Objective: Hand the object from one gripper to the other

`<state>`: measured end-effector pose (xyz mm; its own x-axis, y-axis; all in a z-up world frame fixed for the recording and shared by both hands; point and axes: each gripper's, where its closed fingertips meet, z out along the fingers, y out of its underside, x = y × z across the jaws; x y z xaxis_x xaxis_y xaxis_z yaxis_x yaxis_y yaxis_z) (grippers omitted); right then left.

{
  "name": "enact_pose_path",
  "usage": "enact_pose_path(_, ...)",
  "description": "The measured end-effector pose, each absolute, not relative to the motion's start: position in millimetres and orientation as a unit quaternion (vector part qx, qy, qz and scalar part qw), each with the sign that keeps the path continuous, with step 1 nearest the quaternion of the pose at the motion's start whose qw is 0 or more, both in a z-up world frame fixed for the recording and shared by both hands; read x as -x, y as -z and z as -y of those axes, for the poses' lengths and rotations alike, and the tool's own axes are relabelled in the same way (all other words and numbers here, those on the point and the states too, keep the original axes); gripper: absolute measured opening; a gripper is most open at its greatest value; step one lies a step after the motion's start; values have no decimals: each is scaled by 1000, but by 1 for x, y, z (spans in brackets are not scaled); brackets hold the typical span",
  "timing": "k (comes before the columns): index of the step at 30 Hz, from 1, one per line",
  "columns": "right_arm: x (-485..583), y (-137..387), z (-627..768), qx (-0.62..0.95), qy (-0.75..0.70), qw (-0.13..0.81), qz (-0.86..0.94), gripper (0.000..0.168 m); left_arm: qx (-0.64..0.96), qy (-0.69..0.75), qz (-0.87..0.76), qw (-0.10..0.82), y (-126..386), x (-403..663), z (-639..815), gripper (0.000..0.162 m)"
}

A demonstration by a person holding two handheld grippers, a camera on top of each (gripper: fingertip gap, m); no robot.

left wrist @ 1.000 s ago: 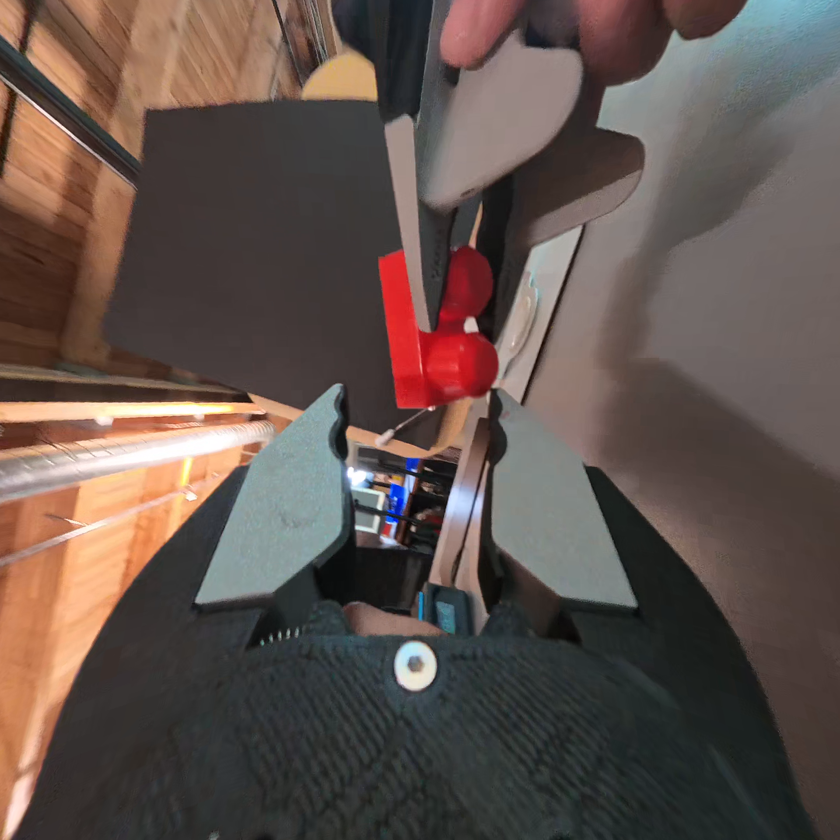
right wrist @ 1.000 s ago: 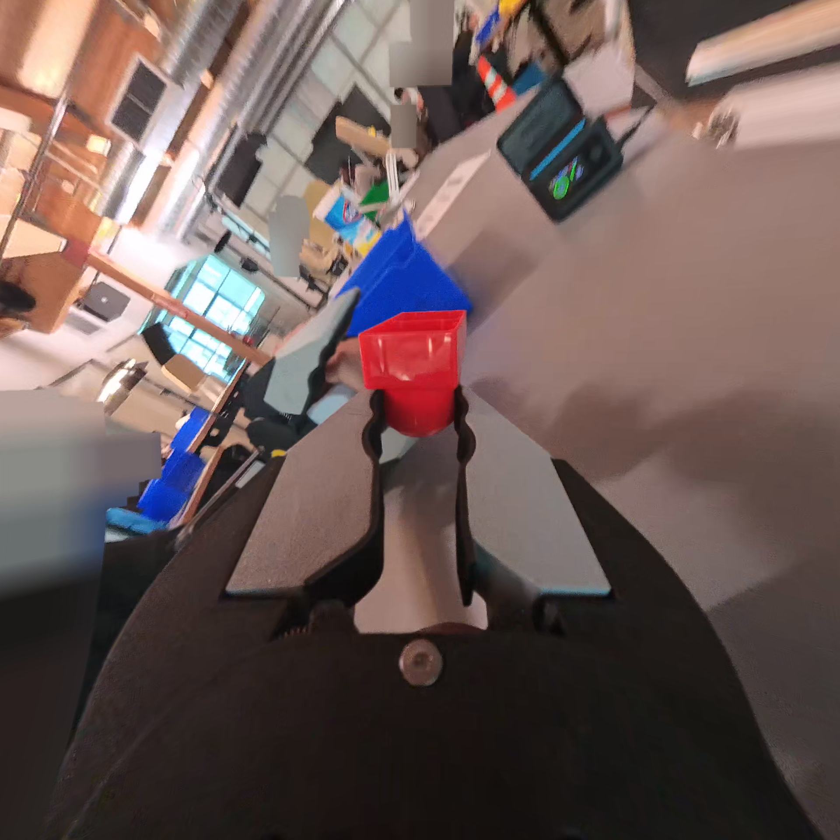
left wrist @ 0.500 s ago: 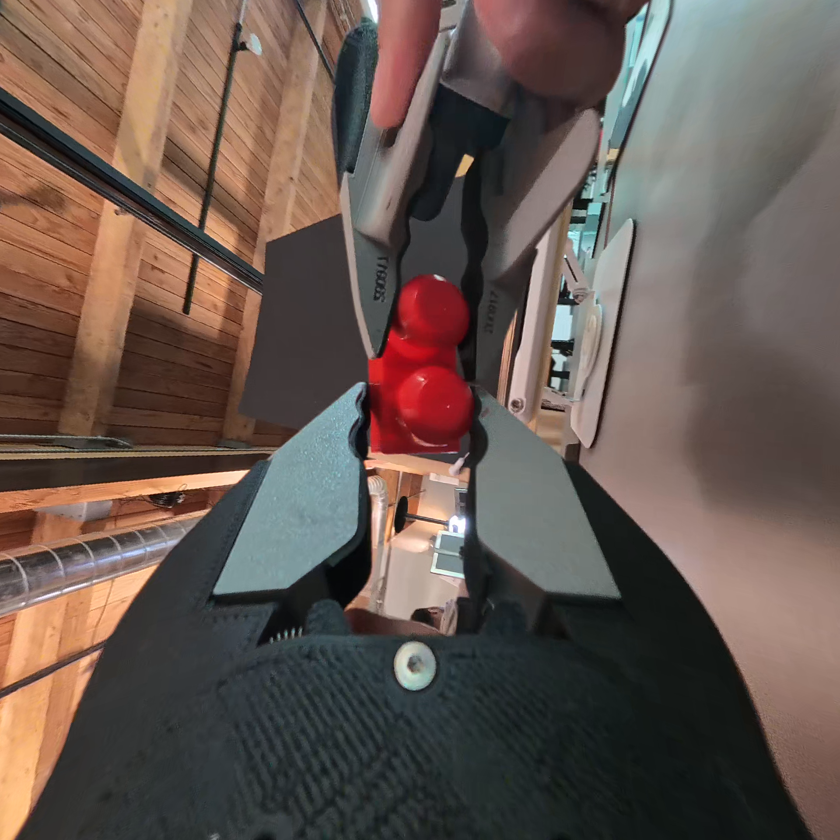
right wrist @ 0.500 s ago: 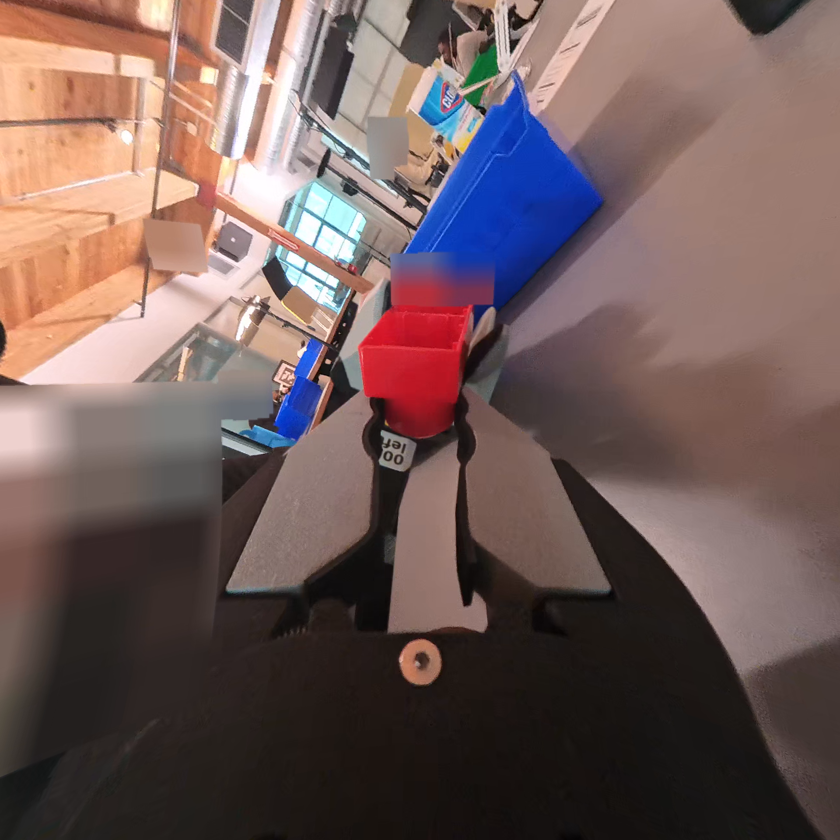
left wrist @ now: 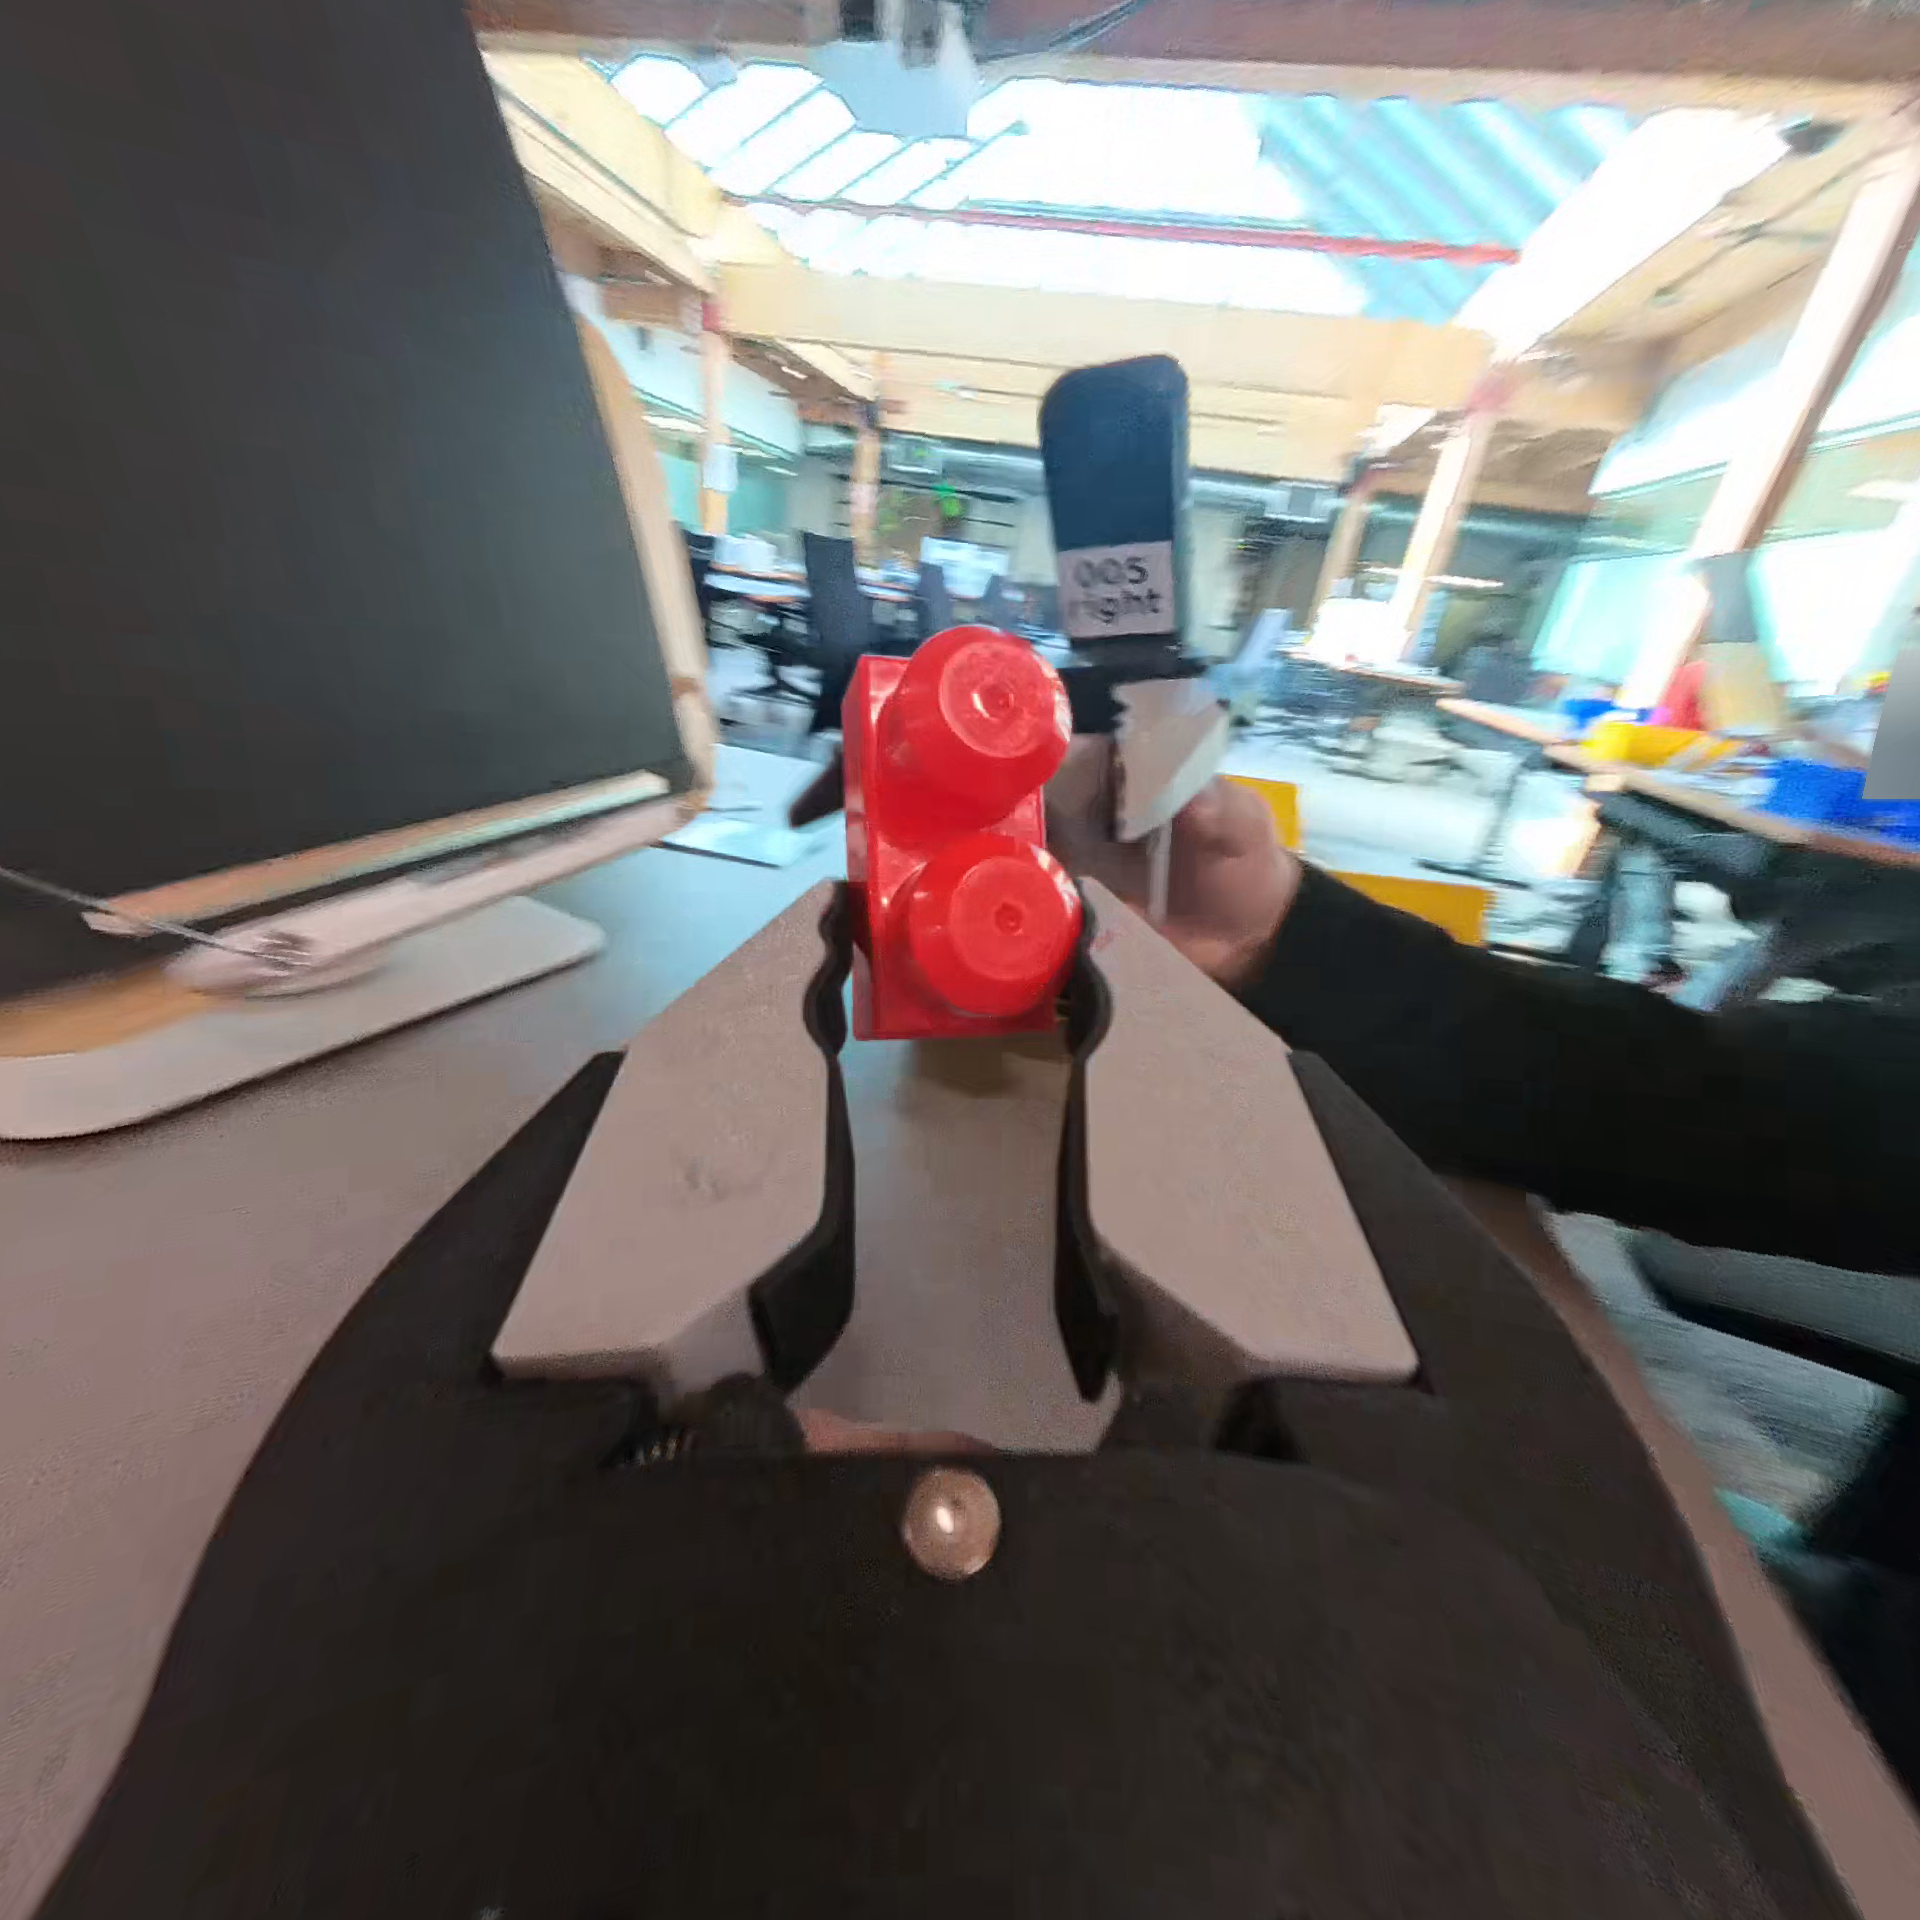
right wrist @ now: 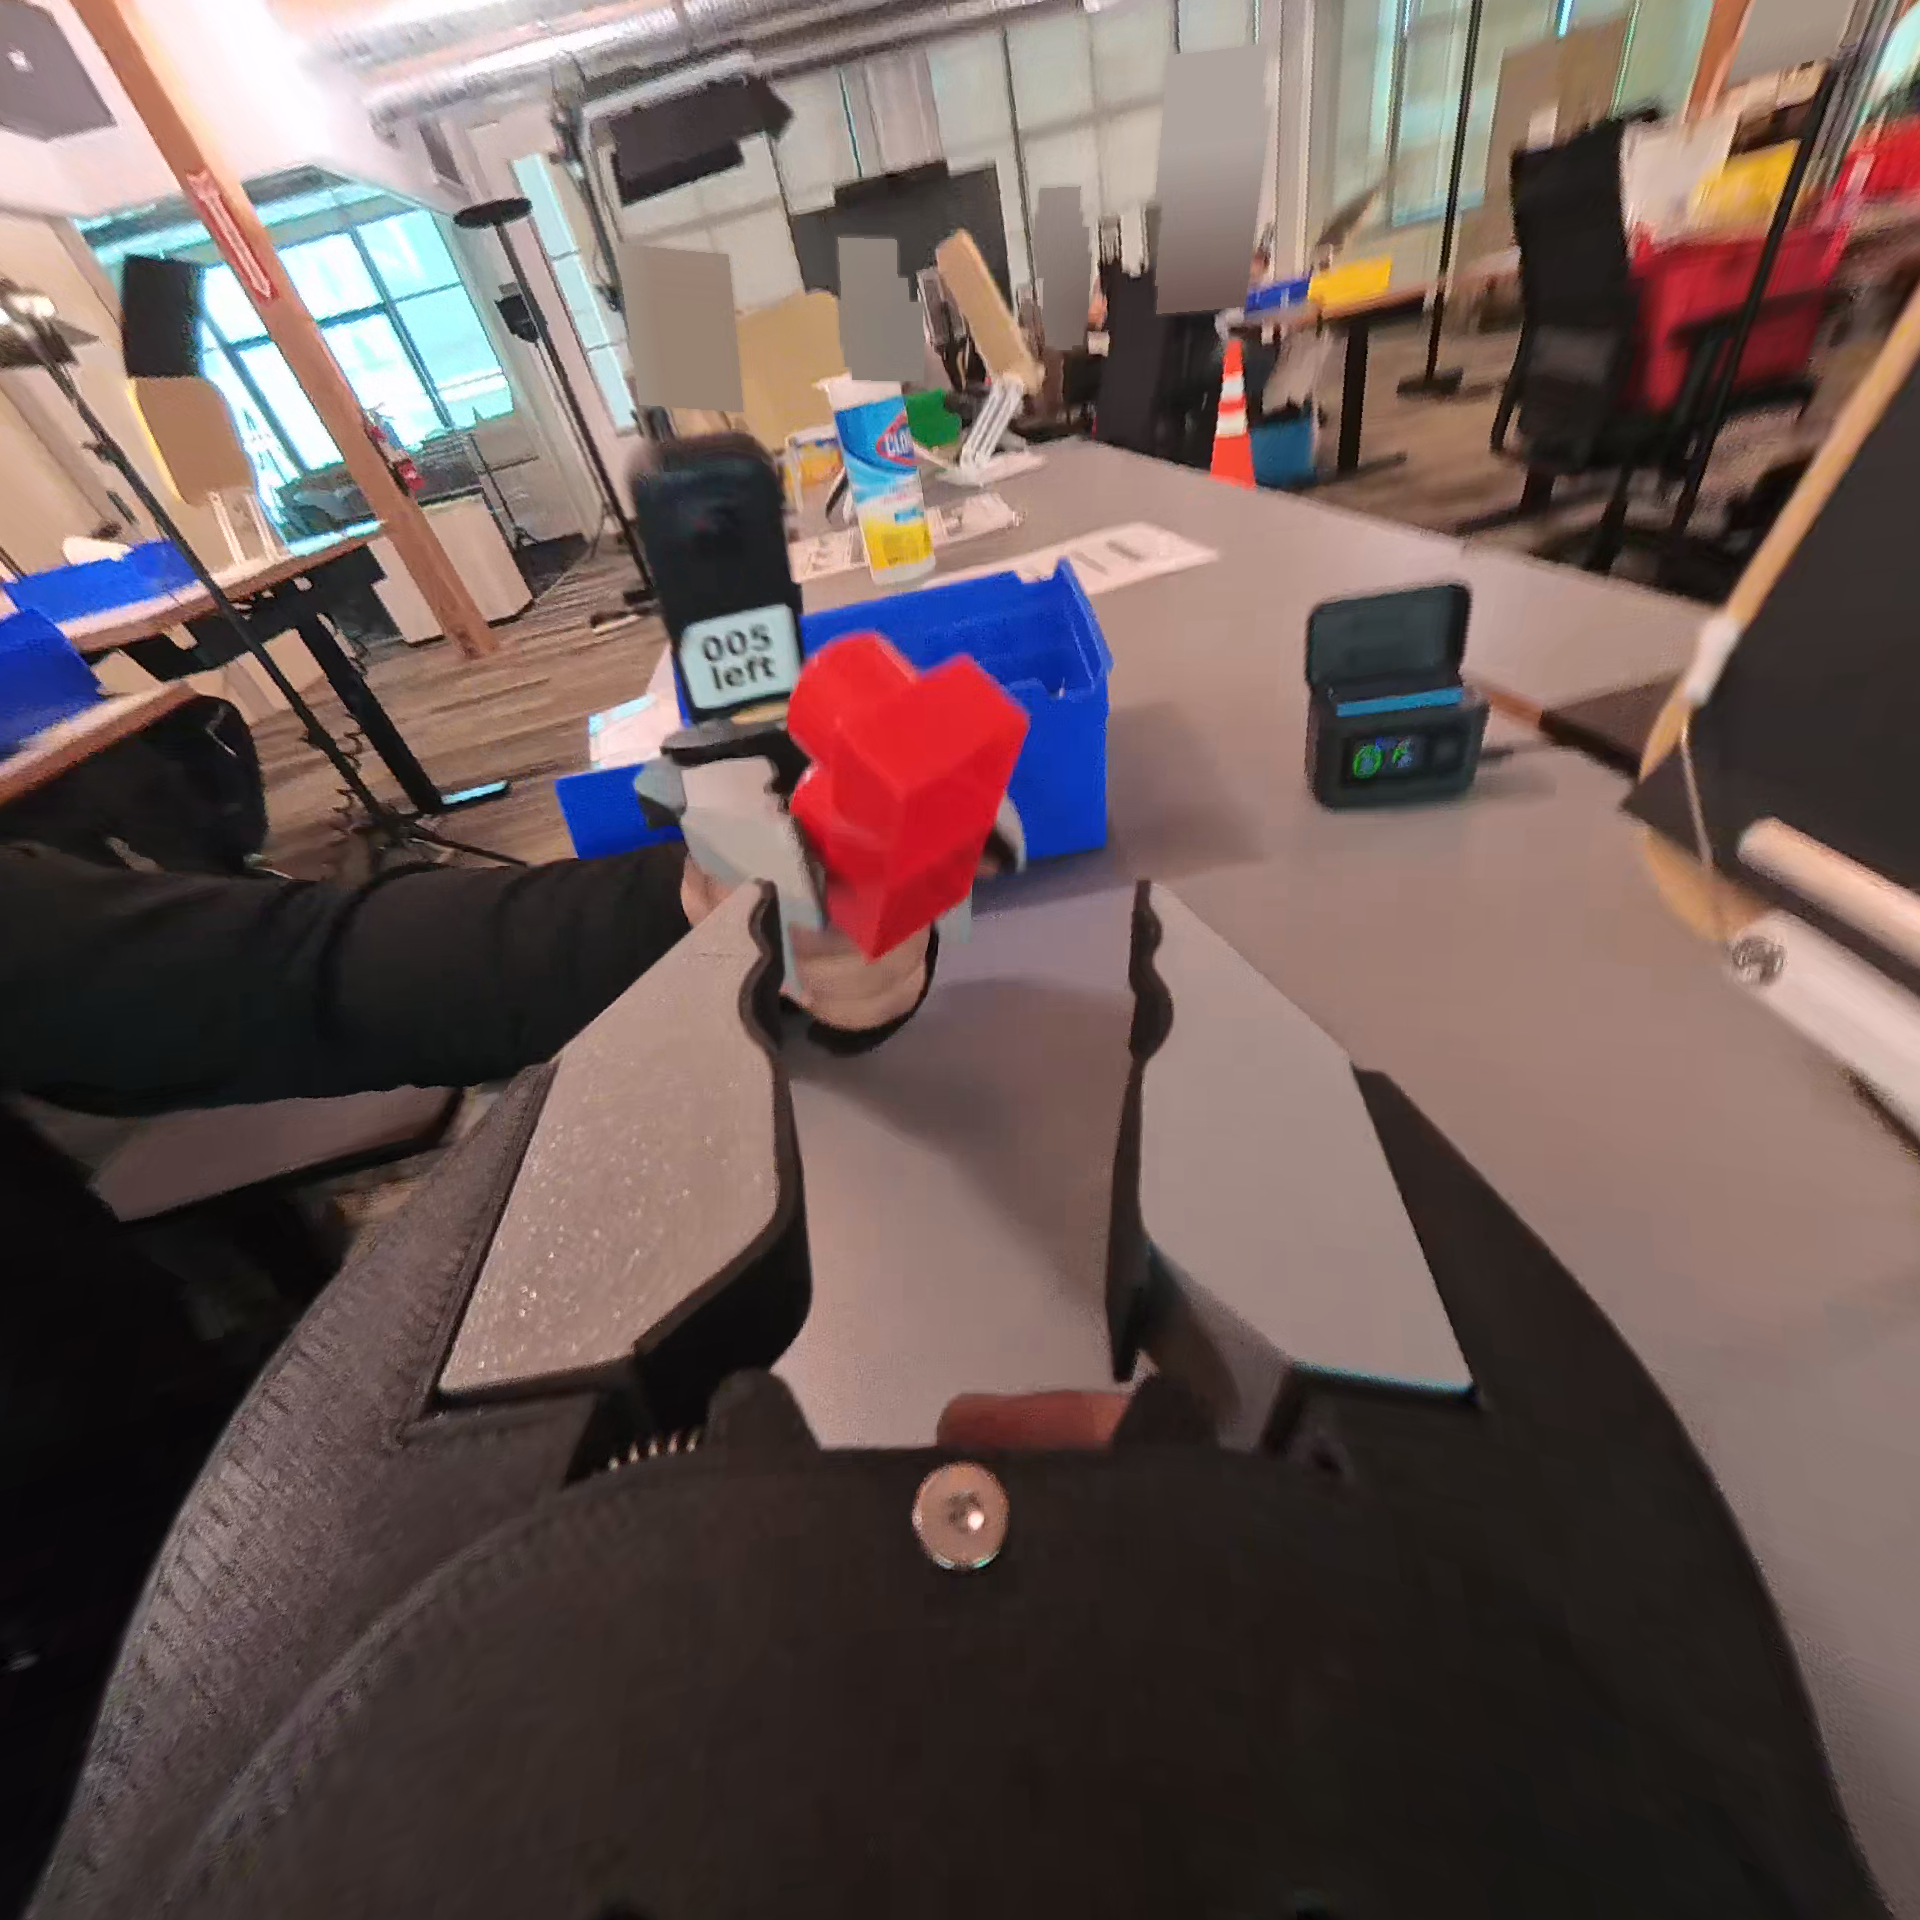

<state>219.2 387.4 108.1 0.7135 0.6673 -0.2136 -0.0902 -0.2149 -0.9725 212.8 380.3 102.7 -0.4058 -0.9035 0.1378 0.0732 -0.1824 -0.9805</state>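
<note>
A red two-stud toy brick (left wrist: 951, 862) sits between my left gripper's (left wrist: 954, 940) fingertips, which are shut on its lower stud end; the studs face the camera. In the right wrist view the same brick (right wrist: 899, 795) shows in the left gripper, held above the grey table (right wrist: 1351, 935). My right gripper (right wrist: 951, 961) is open and empty, a short way back from the brick. In the left wrist view the right gripper (left wrist: 1153, 758) shows behind the brick, held by a hand with a black sleeve.
A blue bin (right wrist: 997, 665) stands on the table behind the brick. A small black case with a lit screen (right wrist: 1387, 707) is to its right. A dark board on a white base (left wrist: 291, 499) stands at the left; it also shows at the right edge of the right wrist view (right wrist: 1808, 675). The tips of both grippers are at nearly the same place.
The right gripper has let go of the red brick and drawn back, open. The left gripper now holds the brick alone. Both views have swung round to level.
</note>
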Motion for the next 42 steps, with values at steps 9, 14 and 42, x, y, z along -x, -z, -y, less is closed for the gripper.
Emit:
enact_pose_path(9,-195,-108,-378,697,-361,572,238,37,414,695,-538,238,-81,-221,-345,35)
enact_pose_path(14,-232,-120,-390,680,-438,578,112,36,476,609,-580,256,-50,-226,-362,70)
enact_pose_path(42,-215,-80,-397,560,306,613,465,36,524,755,-390,56,-78,-219,-389,84)
